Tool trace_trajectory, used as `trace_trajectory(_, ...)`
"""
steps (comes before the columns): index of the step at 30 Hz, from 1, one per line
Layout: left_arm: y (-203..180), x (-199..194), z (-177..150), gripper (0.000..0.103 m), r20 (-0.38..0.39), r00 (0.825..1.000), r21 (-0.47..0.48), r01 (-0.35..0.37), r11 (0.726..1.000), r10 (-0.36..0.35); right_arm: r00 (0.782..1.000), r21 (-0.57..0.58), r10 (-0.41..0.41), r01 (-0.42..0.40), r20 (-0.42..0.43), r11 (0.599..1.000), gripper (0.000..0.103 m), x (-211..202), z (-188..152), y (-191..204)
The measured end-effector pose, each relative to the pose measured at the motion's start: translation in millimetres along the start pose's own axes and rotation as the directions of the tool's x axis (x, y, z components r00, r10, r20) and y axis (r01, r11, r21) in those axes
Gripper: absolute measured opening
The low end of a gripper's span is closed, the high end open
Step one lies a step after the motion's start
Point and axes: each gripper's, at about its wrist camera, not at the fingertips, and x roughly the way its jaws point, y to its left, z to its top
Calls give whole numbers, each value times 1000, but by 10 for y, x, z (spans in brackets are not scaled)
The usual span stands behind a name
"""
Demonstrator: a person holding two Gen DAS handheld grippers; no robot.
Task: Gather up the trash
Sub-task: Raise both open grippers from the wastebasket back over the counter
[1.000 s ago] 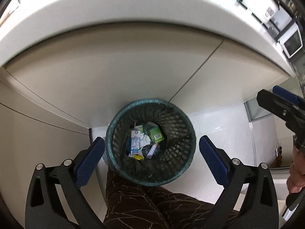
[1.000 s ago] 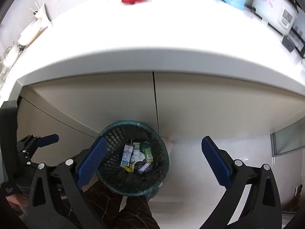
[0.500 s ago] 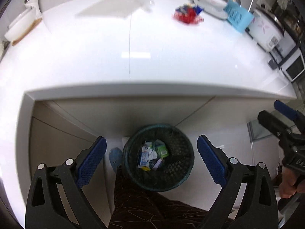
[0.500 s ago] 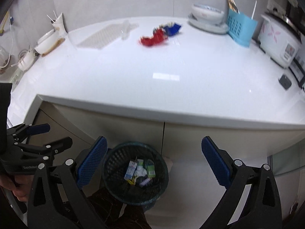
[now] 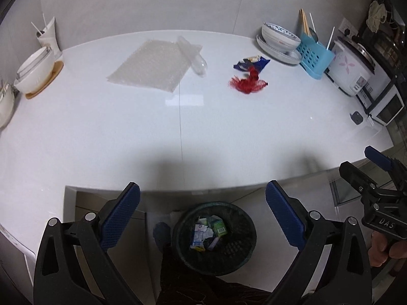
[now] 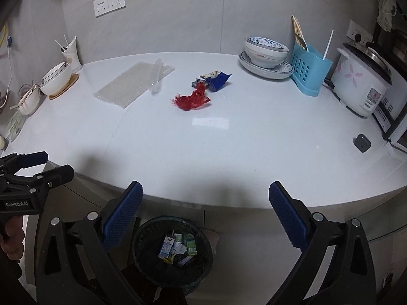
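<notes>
Left wrist view, both grippers gaping empty, red mesh [image 5: 248,83] on counter [image 5: 178,127], bin [image 5: 215,236] below

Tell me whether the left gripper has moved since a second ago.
Yes. The left gripper has risen: the dark mesh waste basket now looks smaller and lower, and the white countertop shows from above.

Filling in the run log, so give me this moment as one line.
left gripper: open, empty | right gripper: open, empty | bin: on floor, holds cartons | counter: red net, blue wrapper, bubble wrap
</notes>
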Motion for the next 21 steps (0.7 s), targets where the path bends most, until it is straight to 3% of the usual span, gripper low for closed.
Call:
trace_trajectory(10,59,-64,403,97,8,1000,-19,-3,1000,3,1000,-3,-18,18,14,1000,95,28,453,79)
trace_trajectory(21,161,-56,1117,97,20,1000,-35,-10,999,11,999,23,-38,37,34,999,95,156,1128,84)
